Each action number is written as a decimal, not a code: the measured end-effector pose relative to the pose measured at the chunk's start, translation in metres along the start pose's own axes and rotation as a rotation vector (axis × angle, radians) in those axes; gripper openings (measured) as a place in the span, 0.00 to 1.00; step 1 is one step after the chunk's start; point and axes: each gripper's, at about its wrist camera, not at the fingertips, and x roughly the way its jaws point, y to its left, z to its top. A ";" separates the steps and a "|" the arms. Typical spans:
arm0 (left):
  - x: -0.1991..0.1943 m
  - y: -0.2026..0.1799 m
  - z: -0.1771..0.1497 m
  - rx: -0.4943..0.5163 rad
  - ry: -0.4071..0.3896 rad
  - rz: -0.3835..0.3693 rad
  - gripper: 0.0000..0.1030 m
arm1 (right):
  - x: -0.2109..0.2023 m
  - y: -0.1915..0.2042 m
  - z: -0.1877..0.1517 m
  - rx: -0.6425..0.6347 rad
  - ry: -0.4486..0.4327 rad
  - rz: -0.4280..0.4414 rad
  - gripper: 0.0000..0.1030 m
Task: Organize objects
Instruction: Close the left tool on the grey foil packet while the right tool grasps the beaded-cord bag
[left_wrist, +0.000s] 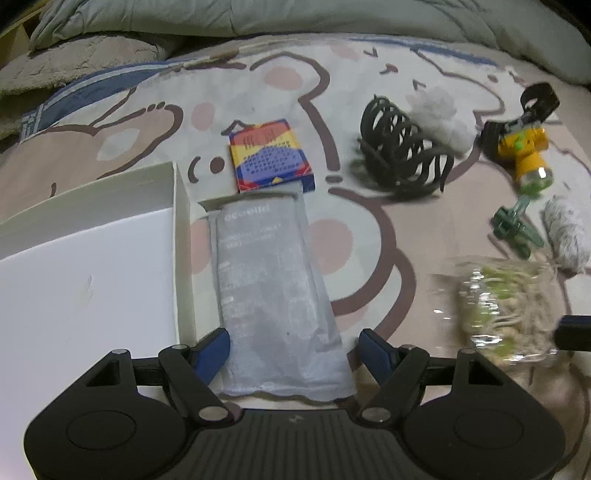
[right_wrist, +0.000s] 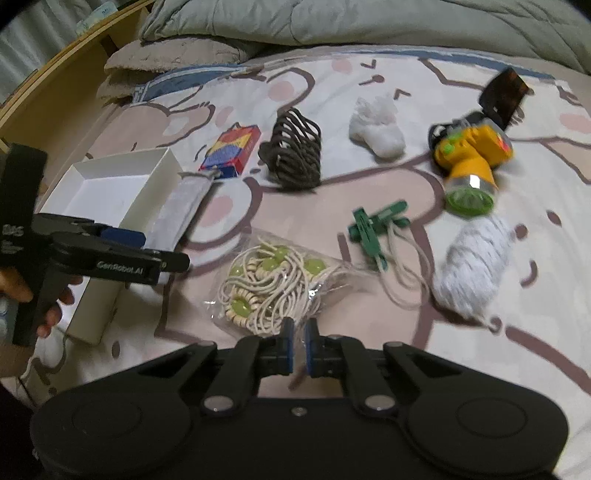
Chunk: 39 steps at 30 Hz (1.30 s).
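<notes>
Bed sheet (right_wrist: 369, 295) with a cartoon bear print is the work surface, soft and a little wrinkled, with a grey quilt (right_wrist: 332, 22) bunched at the far side and a wooden bed frame (right_wrist: 55, 74) at the left.

On the sheet lie a white box (left_wrist: 85, 258), open and with nothing in it, a grey sachet (left_wrist: 273, 288) just beside its wall, a card pack (left_wrist: 269, 160), a black hair claw (left_wrist: 402, 155), a yellow lamp (right_wrist: 472, 155), a green clip (right_wrist: 373, 229), a white yarn ball (right_wrist: 476, 262) and a bag of beads (right_wrist: 273, 280).

The left gripper (left_wrist: 291, 350) has its jaws spread wide, one finger on each side of the near end of the sachet, not yet pressing it. To take it well, I think the fingers should go low to the sheet and close on the long edges, since the sachet is thin and may fold or slip.

The right gripper (right_wrist: 298, 343) has its jaws almost together, a narrow gap between them, at the near edge of the bag; whether it pinches the plastic I cannot tell.
</notes>
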 end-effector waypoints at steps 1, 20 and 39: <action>0.001 0.000 -0.001 0.002 0.007 -0.003 0.66 | -0.003 -0.002 -0.003 0.004 0.006 0.000 0.06; -0.029 -0.008 -0.036 0.013 -0.072 -0.098 0.55 | -0.033 -0.030 -0.014 0.231 -0.078 -0.108 0.61; 0.015 -0.014 0.008 0.009 -0.014 0.052 0.74 | -0.009 -0.012 -0.005 0.212 -0.063 -0.135 0.79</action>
